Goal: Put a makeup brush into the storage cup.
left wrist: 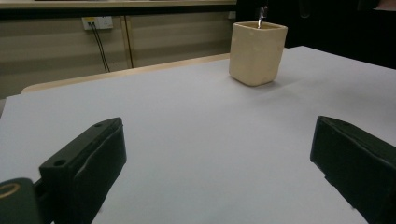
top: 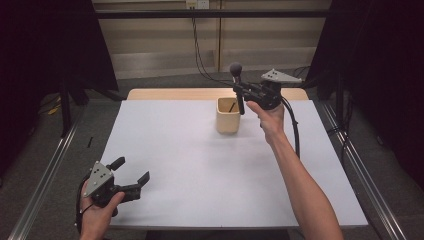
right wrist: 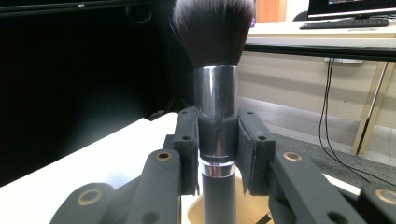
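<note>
The right tongs [top: 243,92] are clamped on a makeup brush [top: 237,82], and I read the step in hand as carrying that brush at the cream cup [top: 228,115], either just before it goes in or just after it comes out; which of the two I cannot tell from how things stand.

In the right gripper view the two pads squeeze the brush's [right wrist: 215,116] silver collar from both sides, the dark bristles standing up above them and the black handle hanging below, with the cup's rim [right wrist: 247,205] showing underneath. From the high view the brush stands close to upright, its handle reaching down to the near right edge of the cup's mouth. The cup sits toward the far side of the white tabletop [top: 200,165], and a thin dark stick-like thing [top: 232,106] already leans inside it; the left gripper view catches a small shiny tip [left wrist: 261,14] poking above the rim of the cup [left wrist: 257,53].

The left tongs [top: 131,175] rest at the near left corner, spread wide with nothing between them, well apart from the cup.

If the brush is going in, the next move calls for centring the handle over the opening, lowering it straight past the item already inside, and only then easing the grip. The cup looks light, so a sideways nudge on its rim could shift or tip it.
</note>
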`<state>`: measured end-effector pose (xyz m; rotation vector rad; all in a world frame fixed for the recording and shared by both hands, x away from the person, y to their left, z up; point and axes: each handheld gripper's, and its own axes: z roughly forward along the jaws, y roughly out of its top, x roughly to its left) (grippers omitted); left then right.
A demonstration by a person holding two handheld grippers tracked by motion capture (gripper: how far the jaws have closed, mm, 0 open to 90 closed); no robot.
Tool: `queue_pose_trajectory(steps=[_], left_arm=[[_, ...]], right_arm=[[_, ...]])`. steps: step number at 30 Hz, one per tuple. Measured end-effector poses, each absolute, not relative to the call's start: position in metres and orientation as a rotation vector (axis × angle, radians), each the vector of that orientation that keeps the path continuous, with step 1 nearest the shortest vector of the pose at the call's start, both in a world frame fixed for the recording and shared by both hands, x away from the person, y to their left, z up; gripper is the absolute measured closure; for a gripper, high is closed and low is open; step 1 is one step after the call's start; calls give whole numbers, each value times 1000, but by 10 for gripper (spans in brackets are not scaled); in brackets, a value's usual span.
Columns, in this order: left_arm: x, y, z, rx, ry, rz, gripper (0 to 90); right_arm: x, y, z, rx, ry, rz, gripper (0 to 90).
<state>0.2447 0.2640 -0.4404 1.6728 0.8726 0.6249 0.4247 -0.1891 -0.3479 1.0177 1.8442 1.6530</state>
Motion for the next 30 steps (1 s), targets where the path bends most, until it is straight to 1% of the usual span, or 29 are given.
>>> queue_pose_trajectory(steps=[14, 30], left_arm=[[245, 263, -440, 1675, 870, 618, 35], [244, 263, -441, 1676, 866, 617, 35]], right_arm=[[446, -173, -346, 1006, 1840, 1612, 721], [459, -170, -360, 1022, 1832, 1593, 721]])
